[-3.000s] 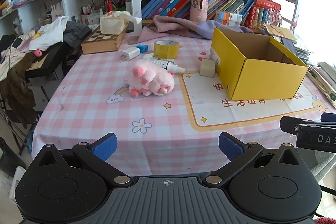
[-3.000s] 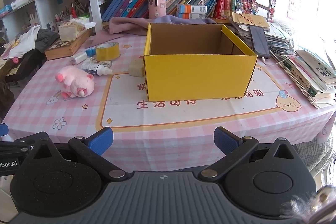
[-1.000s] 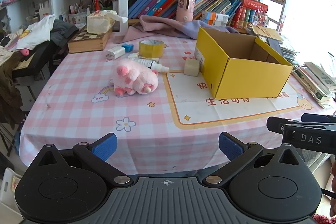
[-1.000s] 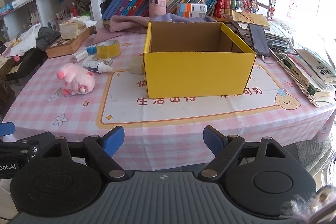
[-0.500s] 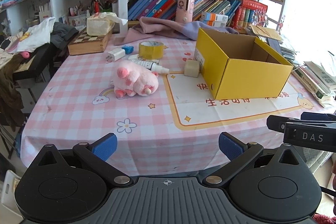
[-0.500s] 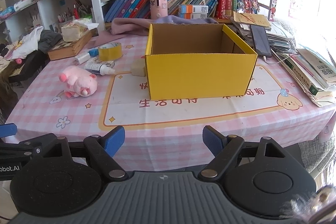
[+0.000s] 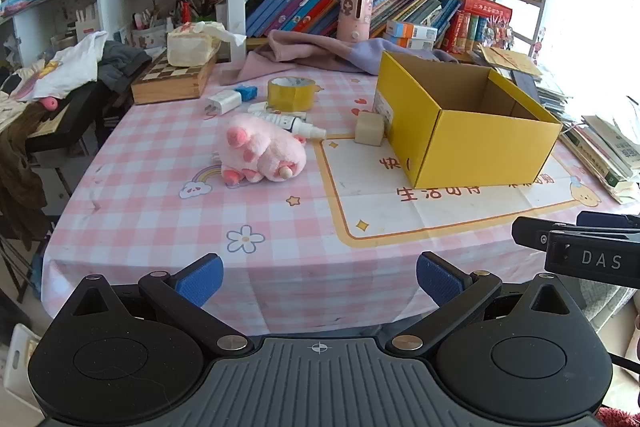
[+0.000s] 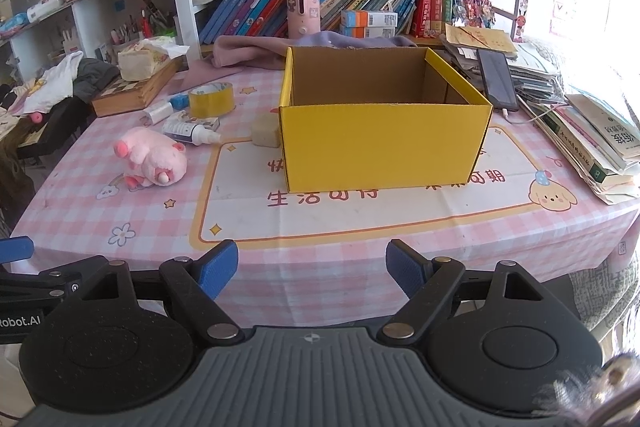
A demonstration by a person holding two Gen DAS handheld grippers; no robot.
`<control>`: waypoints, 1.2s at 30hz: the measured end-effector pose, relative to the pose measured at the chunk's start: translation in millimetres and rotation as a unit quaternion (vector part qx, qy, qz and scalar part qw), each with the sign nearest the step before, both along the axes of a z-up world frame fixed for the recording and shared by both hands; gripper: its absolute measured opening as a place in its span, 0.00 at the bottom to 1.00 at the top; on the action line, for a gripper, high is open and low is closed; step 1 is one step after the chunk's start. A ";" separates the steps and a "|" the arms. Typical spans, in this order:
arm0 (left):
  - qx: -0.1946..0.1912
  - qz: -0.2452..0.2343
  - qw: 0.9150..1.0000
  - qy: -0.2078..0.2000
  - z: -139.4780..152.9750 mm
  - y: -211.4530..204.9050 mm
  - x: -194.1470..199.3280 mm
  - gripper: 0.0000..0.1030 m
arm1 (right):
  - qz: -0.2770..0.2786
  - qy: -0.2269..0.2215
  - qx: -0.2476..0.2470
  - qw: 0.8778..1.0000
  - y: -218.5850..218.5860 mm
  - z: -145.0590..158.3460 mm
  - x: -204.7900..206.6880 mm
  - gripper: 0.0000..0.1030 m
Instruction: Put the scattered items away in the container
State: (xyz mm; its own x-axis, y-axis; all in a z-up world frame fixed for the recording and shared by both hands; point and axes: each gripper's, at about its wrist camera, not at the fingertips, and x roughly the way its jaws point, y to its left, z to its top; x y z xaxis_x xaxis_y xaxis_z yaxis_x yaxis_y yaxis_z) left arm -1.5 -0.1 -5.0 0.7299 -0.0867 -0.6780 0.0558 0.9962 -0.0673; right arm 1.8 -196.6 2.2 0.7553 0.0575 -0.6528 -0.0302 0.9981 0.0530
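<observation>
Both grippers, left [image 7: 318, 277] and right [image 8: 312, 269], gape wide, empty. Plush [image 7: 262, 153] lies ahead-left of left gripper: approach low, squeeze its body.

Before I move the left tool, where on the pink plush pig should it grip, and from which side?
Grip the pink plush pig across its round body, coming from above. It lies on its side with the small feet toward the table edge; these are too small to hold. The left tool is open.
</observation>
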 end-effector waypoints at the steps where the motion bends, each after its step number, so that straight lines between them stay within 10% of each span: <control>1: 0.000 0.001 1.000 0.000 -0.1 1.3 0.2 1.00 | 0.001 -0.001 0.001 1.000 0.4 0.9 0.2 0.79; 36: -0.008 0.031 0.999 -0.004 -1.5 34.6 3.3 1.00 | 0.040 -0.005 0.002 0.999 28.8 4.4 12.2 0.73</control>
